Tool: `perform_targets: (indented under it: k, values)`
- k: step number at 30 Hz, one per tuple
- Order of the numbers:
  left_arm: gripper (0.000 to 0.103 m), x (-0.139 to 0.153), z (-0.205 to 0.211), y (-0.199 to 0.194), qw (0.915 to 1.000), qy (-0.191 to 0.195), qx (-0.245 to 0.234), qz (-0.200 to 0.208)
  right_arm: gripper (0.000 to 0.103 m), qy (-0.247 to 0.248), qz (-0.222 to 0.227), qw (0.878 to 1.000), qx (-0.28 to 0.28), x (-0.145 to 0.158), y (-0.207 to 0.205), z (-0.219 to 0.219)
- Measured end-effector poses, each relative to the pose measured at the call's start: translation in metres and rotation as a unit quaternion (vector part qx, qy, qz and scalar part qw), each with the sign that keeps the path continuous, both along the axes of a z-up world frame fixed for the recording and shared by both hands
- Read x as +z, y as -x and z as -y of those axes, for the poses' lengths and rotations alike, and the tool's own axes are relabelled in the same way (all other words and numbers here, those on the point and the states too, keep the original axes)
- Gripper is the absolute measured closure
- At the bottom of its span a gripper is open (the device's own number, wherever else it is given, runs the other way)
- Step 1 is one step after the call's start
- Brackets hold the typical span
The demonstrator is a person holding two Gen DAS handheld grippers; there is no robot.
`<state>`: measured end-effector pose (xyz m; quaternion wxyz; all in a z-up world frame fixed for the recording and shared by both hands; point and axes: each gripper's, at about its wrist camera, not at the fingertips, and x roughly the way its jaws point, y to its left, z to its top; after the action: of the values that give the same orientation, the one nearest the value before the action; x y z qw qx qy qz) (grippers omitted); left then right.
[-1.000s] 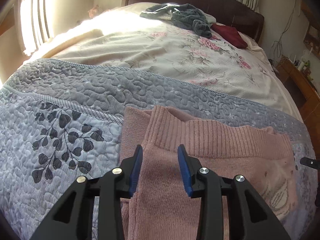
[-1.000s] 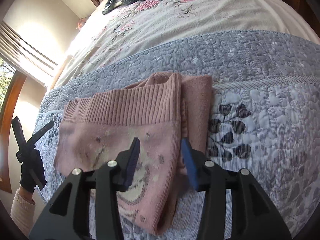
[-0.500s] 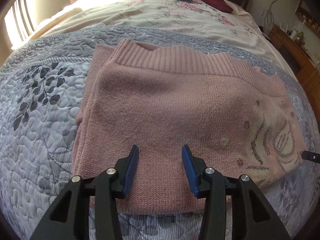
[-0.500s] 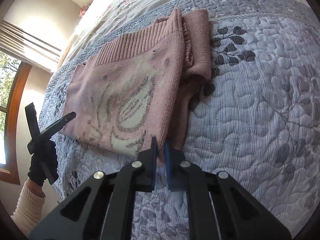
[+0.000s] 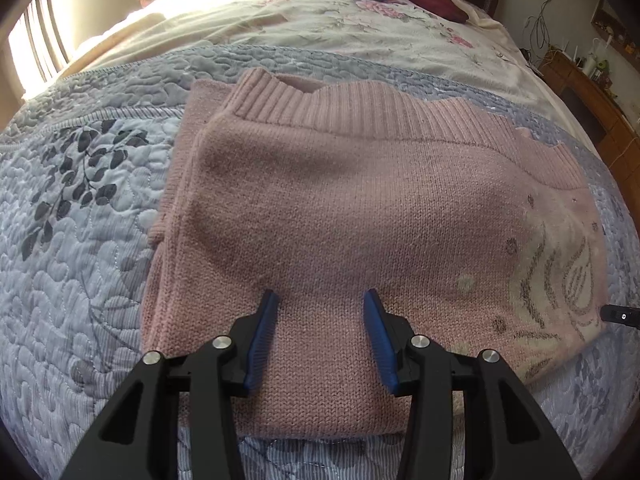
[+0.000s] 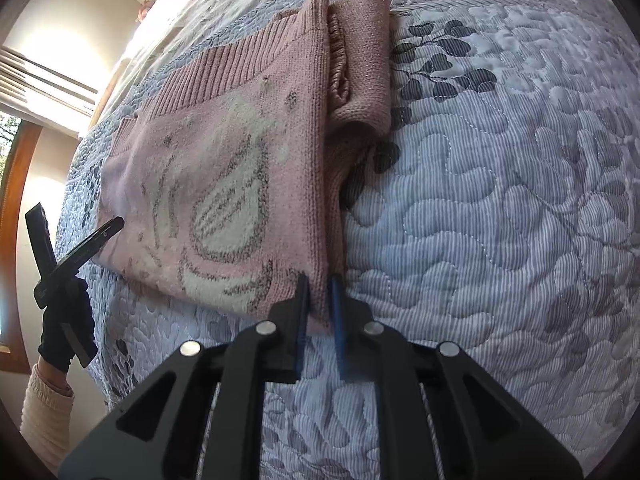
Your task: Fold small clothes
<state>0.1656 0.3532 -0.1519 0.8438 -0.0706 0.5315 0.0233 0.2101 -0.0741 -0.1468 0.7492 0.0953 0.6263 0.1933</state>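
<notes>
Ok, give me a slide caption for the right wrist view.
Right gripper pinches the near corner of a folded pink sweater on a quilted bedspread.

Both wrist views look down closely (from opposite ends) at one sweater [image 5: 340,208].

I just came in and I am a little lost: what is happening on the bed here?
A person is folding a pink sweater on a grey quilt, with tongs in each hand. The right tongs are shut on the sweater's near corner. The left tongs hang open over the other end, gripping nothing.
</notes>
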Motion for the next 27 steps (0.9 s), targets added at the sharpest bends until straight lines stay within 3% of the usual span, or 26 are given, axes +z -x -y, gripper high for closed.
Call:
perform_targets:
  k: [4, 6, 8, 15, 20, 25, 27]
  values:
    - [0.054, 0.012, 0.002, -0.005, 0.9999, 0.016, 0.003, -0.003, 0.072, -0.018, 0.018, 1.0, -0.01, 0.022, -0.01, 0.009]
    - [0.051, 0.023, 0.007, -0.01, 0.9998, 0.019, -0.002, 0.01, 0.045, -0.03, 0.034, 0.999, -0.024, 0.037, -0.021, 0.015]
    - [0.044, 0.031, 0.014, -0.018, 0.9995, 0.021, -0.008, 0.021, 0.034, -0.031, 0.043, 0.998, -0.039, 0.045, -0.036, 0.02]
    - [0.04, 0.032, 0.037, -0.054, 0.9992, 0.025, -0.022, 0.02, 0.034, -0.077, -0.014, 0.995, -0.062, 0.014, -0.091, 0.031]
    - [0.04, 0.021, 0.041, -0.071, 0.9993, 0.032, -0.021, 0.006, 0.037, -0.128, -0.04, 0.988, -0.081, -0.012, -0.106, 0.034]
    - [0.04, 0.007, 0.04, -0.075, 0.999, 0.04, -0.018, -0.007, 0.057, -0.163, -0.045, 0.982, -0.082, -0.022, -0.112, 0.031]
    - [0.04, 0.005, 0.039, -0.075, 0.999, 0.04, -0.019, -0.006, 0.071, -0.169, -0.046, 0.981, -0.077, -0.022, -0.112, 0.03]
